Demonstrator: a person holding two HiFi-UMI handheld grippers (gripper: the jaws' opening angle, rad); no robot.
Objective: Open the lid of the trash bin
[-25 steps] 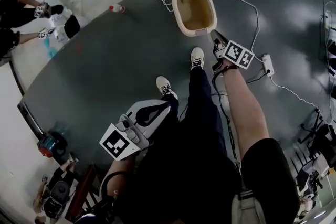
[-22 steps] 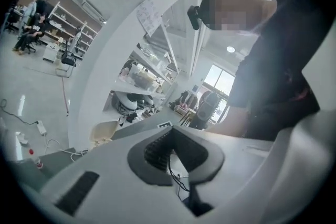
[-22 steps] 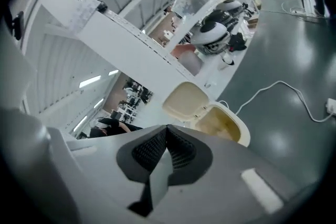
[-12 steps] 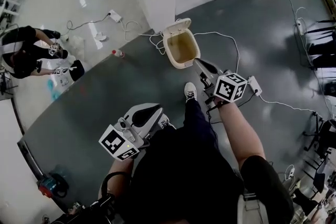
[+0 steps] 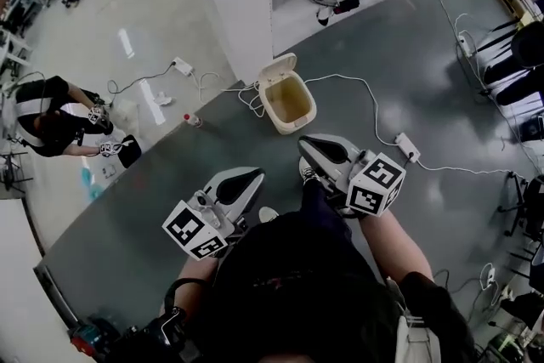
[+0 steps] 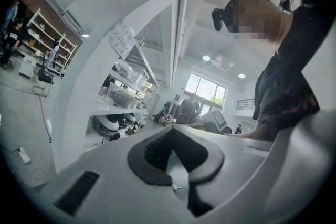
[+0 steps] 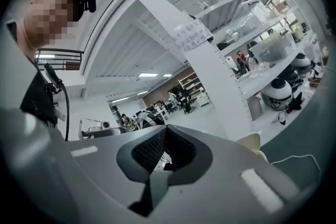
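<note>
Left tool [image 5: 253,176] and right tool [image 5: 306,144], jaws pressed together on nothing, hover well apart from the cream plastic trash bin [image 5: 289,106] on the grey floor [image 5: 425,81]. Its lid [image 5: 276,66] stands open, so neither seems needed.

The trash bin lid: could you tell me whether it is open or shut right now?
Open: the lid stands tipped back and the trash bin shows its tan inside from above.

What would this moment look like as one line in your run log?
trash bin: on floor, lid open | left gripper: shut, empty, clear of bin | right gripper: shut, empty, clear of bin
</note>
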